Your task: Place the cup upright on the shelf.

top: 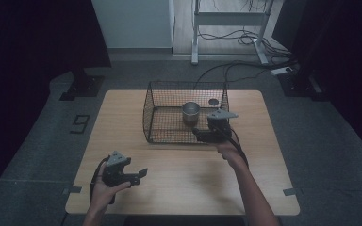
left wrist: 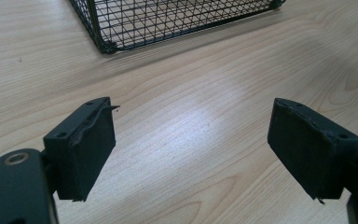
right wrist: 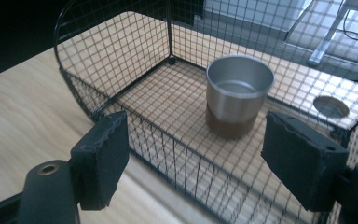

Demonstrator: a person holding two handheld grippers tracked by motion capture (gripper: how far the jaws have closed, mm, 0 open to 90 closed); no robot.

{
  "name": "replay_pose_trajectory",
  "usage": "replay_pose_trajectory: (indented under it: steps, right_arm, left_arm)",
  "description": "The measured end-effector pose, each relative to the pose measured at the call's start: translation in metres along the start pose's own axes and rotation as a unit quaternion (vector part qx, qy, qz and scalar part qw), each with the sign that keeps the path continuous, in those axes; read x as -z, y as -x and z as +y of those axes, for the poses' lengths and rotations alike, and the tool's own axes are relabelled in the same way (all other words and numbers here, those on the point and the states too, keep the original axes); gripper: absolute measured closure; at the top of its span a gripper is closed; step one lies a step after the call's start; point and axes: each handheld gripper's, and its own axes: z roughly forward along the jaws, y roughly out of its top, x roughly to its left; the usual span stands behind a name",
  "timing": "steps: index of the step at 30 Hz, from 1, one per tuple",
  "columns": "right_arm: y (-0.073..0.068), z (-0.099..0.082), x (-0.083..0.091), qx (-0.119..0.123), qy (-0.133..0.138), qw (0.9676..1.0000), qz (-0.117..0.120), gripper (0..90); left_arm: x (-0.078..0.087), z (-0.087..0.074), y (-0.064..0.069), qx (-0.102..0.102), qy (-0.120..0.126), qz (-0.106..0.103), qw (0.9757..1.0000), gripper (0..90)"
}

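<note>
A black wire basket (top: pixel 156 113) stands on the far middle of the wooden table (top: pixel 179 188). Inside it, toward its right side, a steel cup (top: pixel 191 112) stands upright. My right gripper (top: pixel 199 133) is at the basket's near right edge, its jaws apart and nothing between them. In the right gripper view the gripper (right wrist: pixel 198 126) looks over the basket's near wall (right wrist: pixel 121 70) at the cup (right wrist: pixel 238 91), which stands beyond the pads and apart from them. My left gripper (top: pixel 140 176) rests open near the table's front left, and in its own view the gripper (left wrist: pixel 191 107) frames bare wood.
A round hole (top: pixel 213 101) in the tabletop lies behind the basket's far right corner, also seen through the mesh as the hole (right wrist: pixel 331 106). A corner of the basket (left wrist: pixel 103 46) lies ahead of the left gripper. Beyond the table are a desk frame (top: pixel 195 28) and floor cables (top: pixel 245 40).
</note>
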Motion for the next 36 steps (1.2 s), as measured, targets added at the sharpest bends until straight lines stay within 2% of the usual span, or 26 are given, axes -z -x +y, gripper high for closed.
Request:
replay_pose_trajectory:
  steps: [3,6,8,14,15,21,27,31,36]
  right_arm:
    - [0.0,-0.011,0.007,-0.001,0.001,1.0,-0.002,22.9]
    - [0.0,-0.031,0.021,-0.006,0.004,0.9999,-0.007,23.3]
    - [0.001,-0.038,0.024,-0.007,0.003,0.9999,-0.01,23.3]
    - [0.003,-0.068,0.035,-0.016,-0.007,0.9997,-0.015,23.8]
    - [0.003,-0.078,0.037,-0.018,-0.012,0.9997,-0.014,23.8]
    - [0.005,-0.101,0.038,-0.028,-0.027,0.9991,-0.016,24.0]
    - [0.009,-0.126,0.029,-0.035,-0.061,0.9974,-0.016,24.0]
    - [0.009,-0.133,0.025,-0.037,-0.073,0.9965,-0.017,24.0]
    - [0.007,-0.133,0.023,-0.033,-0.073,0.9966,-0.017,24.0]
  left_arm:
    - [0.0,0.0,0.0,0.0,-0.001,0.001,1.0,15.3]
    - [-0.001,0.0,0.001,0.0,-0.001,0.001,1.0,15.3]
    - [-0.001,0.0,0.001,-0.002,-0.002,0.001,1.0,15.3]
    - [-0.003,0.0,0.003,-0.007,-0.003,0.001,1.0,15.2]
    - [-0.003,0.0,0.003,-0.007,-0.003,0.002,1.0,15.2]
    - [-0.003,0.0,0.004,-0.008,-0.004,0.002,1.0,15.2]
    - [-0.004,0.0,0.005,-0.01,-0.006,0.002,0.9999,15.2]
    - [-0.004,0.0,0.006,-0.012,-0.006,0.001,0.9999,15.2]
    - [-0.004,0.0,0.006,-0.012,-0.006,0.002,0.9999,15.2]
